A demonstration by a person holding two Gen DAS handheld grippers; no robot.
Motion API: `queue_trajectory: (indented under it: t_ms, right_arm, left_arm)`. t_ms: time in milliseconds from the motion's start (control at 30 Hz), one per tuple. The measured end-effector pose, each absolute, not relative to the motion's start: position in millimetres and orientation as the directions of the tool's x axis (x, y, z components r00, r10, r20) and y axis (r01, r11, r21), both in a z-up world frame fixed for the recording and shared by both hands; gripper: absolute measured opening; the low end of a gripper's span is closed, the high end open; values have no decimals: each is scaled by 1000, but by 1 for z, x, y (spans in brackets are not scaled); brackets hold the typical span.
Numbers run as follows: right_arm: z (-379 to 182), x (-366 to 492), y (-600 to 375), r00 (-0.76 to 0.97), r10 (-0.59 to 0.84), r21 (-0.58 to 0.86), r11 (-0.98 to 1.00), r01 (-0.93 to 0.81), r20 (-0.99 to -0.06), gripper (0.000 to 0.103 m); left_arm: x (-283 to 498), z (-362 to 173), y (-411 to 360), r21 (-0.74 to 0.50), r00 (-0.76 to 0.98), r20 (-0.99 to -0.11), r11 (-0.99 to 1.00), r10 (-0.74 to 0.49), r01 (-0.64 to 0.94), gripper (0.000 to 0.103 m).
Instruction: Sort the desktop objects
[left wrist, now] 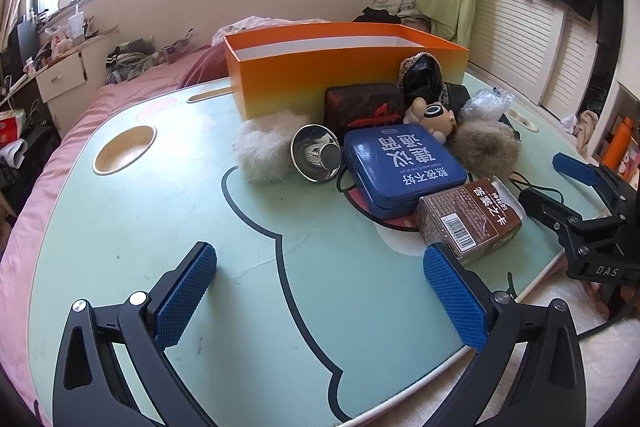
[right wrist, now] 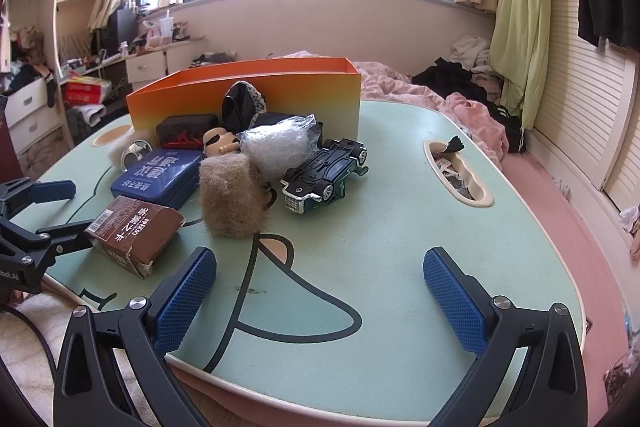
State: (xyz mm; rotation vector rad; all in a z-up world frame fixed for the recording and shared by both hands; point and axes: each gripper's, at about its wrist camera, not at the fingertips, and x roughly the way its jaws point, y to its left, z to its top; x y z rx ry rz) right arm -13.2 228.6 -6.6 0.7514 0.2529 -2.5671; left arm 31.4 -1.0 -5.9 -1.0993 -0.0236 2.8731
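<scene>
Currently I hold both the left gripper [left wrist: 320, 291] and right gripper [right wrist: 320, 291] wide and empty; reaching past the brown carton [left wrist: 470, 217] risks toppling clutter before the orange box [left wrist: 344, 67].

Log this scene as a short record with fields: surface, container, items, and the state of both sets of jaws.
surface: pale green lap table on a pink bed
container: orange box, open top, at the table's far side
items near box: blue tin, brown carton lying on its side, white fluffy ball, tan fluffy ball, toy car on its side, metal bowl
left gripper: jaws open, nothing between them
right gripper: jaws open, nothing between them
</scene>
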Motion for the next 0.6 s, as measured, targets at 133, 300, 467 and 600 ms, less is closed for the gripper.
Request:
queue_trajectory:
  t_ms: [133, 300, 467, 600]
  right_arm:
    - [-7, -13, 229, -750, -369, -48, -882, 469, -549, 103]
    - [-7, -13, 229, -750, -369, -48, -882, 469, -549, 103]
    - [-7, -13, 229, -750, -369, -48, -882, 469, -549, 103]
    - [-7, -12, 228, -751, -370, -50, -881, 470, -548, 103]
  left_arm:
    - [32, -6, 0, -37, -743, -666, -998, 64, -53, 103]
    - [32, -6, 0, -37, -744, -666, -998, 64, -53, 103]
    - [32, -6, 0, -37, -744, -666, -998, 64, -52, 103]
    - [32, -6, 0, -38, -744, -666, -998, 64, -51, 103]
